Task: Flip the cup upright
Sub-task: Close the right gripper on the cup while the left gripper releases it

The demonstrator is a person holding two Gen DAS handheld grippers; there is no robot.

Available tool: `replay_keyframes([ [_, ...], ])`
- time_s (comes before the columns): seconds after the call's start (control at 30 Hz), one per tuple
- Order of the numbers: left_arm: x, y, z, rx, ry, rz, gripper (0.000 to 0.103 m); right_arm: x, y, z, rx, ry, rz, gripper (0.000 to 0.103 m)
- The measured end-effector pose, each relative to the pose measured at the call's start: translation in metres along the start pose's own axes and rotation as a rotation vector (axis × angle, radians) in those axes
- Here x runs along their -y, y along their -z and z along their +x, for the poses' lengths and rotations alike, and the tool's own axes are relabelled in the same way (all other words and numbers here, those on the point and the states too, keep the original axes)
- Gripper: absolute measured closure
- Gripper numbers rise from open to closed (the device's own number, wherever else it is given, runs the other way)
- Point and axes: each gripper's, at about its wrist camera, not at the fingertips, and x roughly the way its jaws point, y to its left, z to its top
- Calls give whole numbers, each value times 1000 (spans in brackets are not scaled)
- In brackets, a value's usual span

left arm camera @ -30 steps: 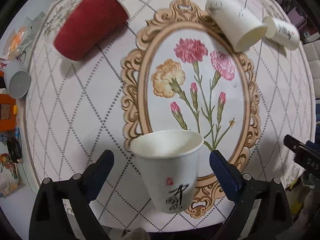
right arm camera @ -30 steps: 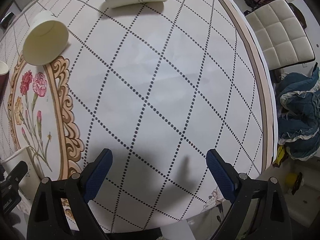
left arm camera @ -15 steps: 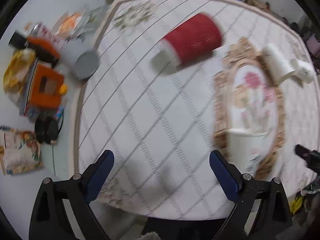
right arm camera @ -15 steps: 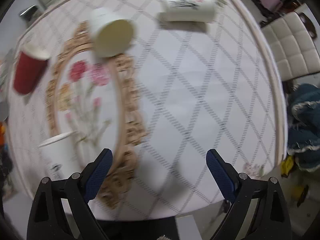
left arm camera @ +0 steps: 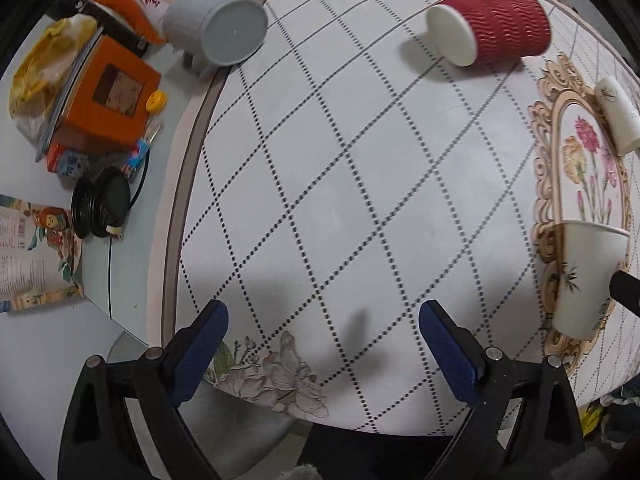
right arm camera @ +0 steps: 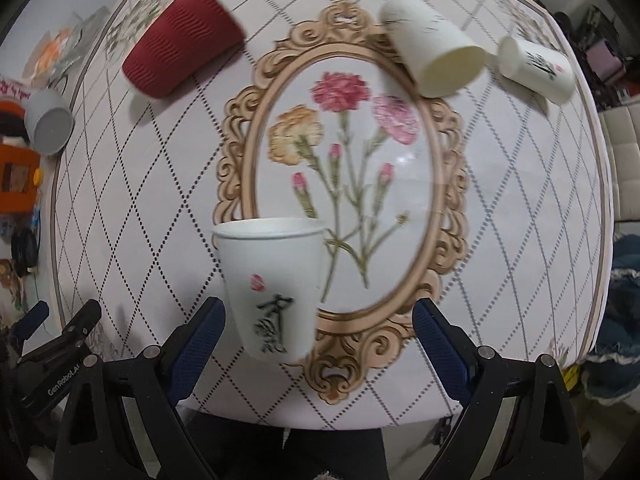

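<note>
A white paper cup with black calligraphy (right arm camera: 272,288) stands upright near the table's front edge; it also shows at the right in the left wrist view (left arm camera: 584,276). A red ribbed cup (right arm camera: 180,42) (left arm camera: 492,24) lies on its side at the back left. A plain white cup (right arm camera: 434,54) (left arm camera: 616,118) and a printed white cup (right arm camera: 536,64) lie on their sides at the back right. My right gripper (right arm camera: 318,340) is open, with the upright cup just left of centre between its fingers. My left gripper (left arm camera: 324,344) is open and empty over bare tablecloth.
The round table (right arm camera: 520,208) has a diamond-pattern cloth with a gold-framed flower print. A grey mug (left arm camera: 220,28) lies at the table's left edge. An orange box (left arm camera: 108,96), a black disc (left arm camera: 102,208), packets and a leaflet lie on the side surface at the left.
Both grippers swung left. The left gripper moved away from the upright cup, which stands free. The right gripper now faces that cup and the flower print.
</note>
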Motion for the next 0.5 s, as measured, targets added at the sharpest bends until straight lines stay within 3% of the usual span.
replay_keyframes([
  [0.27, -5, -2, 2, -7, -5, 13, 5, -21, -13, 20, -43, -4, -28, 24],
  [0.4, -2, -4, 4, -10, 2, 26, 5, -27, -19, 33, -80, -10, -31, 41],
  [0.5, 2, -4, 4, -8, 6, 43, 5, -38, -13, 34, -65, -6, -36, 41],
])
